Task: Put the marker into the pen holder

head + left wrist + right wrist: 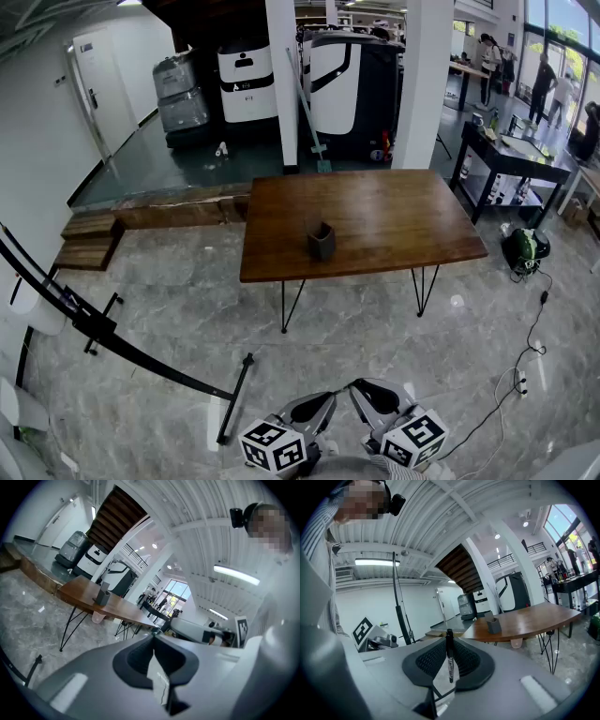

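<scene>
The right gripper (449, 639) is clamped on a slim black marker with pale print (449, 660), whose long axis runs along the jaw seam. The dark grey, squarish pen holder (322, 241) stands upright near the front edge of the brown wooden table (394, 216), well ahead. The left gripper (154, 641) is closed on nothing.

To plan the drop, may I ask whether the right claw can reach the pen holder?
Probably not: the right claw, holding the marker, is far back; floor separates it from the pen holder.
</scene>
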